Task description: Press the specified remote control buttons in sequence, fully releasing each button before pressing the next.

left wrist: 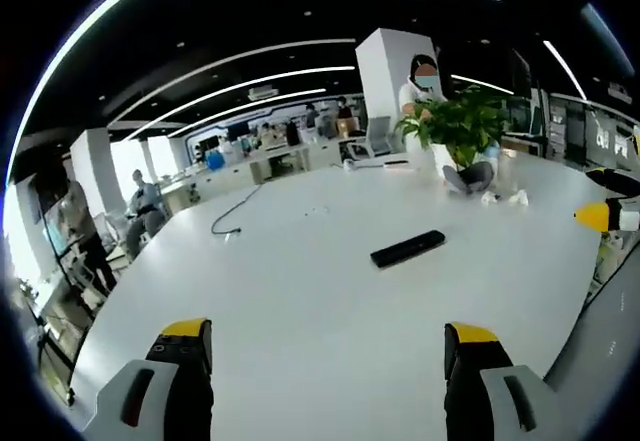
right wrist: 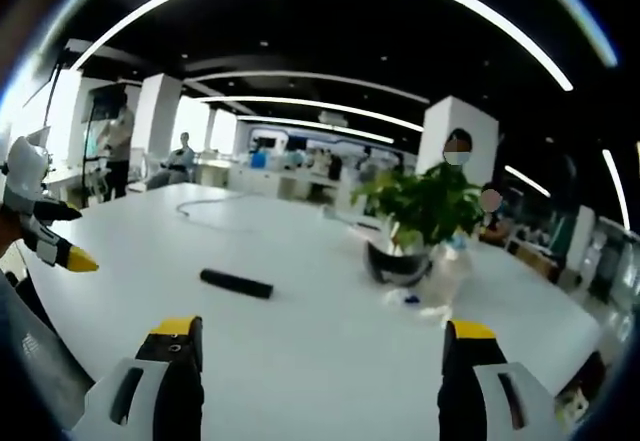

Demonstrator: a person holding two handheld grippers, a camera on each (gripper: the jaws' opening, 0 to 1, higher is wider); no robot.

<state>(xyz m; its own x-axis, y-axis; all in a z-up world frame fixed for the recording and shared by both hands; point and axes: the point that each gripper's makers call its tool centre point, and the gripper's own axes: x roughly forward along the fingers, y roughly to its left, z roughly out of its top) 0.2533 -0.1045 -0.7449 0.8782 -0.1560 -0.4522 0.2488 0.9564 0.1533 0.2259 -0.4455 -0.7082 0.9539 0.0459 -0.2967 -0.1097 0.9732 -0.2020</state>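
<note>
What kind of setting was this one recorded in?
Most likely an open-plan office: a large white table with a black remote control and potted plant, rows of desks behind, long ceiling light strips.

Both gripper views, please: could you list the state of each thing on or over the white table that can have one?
Remote control: lying flat on the white table, untouched.
Left gripper: open, nothing between its jaws, apart from the remote control.
Right gripper: open, nothing between its jaws, apart from the remote control.
Potted plant: upright on the table.
Cable: lying loose on the table.
</note>
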